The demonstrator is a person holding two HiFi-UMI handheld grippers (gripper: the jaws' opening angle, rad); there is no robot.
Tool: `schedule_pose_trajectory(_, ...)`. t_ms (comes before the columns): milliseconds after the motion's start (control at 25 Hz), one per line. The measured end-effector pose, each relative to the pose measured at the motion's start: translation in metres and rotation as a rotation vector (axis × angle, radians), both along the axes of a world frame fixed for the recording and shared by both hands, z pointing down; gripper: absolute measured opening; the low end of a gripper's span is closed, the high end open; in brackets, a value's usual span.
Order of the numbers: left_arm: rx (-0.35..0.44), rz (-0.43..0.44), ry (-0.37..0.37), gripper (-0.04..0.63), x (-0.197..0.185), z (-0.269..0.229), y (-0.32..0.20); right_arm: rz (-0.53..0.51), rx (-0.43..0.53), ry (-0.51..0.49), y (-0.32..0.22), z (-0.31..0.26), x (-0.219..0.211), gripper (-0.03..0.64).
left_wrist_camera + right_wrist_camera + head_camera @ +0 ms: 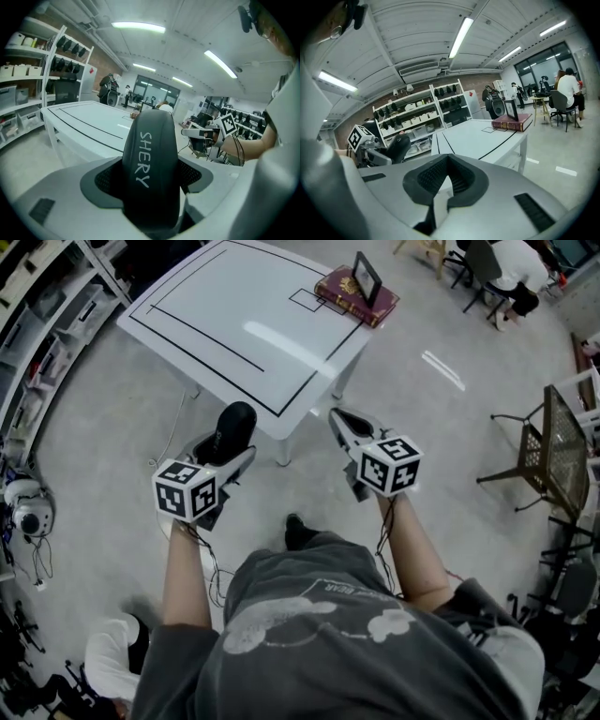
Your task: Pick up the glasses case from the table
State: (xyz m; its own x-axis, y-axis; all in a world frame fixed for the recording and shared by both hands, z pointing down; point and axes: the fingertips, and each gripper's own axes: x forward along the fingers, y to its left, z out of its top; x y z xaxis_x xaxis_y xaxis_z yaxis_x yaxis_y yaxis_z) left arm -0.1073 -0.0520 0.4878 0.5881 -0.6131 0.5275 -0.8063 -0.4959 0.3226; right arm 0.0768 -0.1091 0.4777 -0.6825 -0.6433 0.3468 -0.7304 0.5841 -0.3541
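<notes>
My left hand-held gripper (223,448) clamps the black oval glasses case (151,168), off the white desk (234,324); my right hand-held gripper (345,423) is closed, empty.

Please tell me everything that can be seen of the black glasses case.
The glasses case is black, smooth and rounded, like a hard shell, with the white word SHERY printed along it. It looks closed. It is off the table, held in the air by the left gripper, whose fingers press on its two sides. One rounded end sticks out past the fingers, towards the table. Nothing else touches it.
</notes>
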Motion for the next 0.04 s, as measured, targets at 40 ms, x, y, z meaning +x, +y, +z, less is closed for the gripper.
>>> schedule_pose_trajectory(40,-0.002,-0.007,0.002,0.337,-0.0032,0.0003,0.0022,-0.007,0.001,0.001,0.0000,-0.0004,-0.0038,0.000)
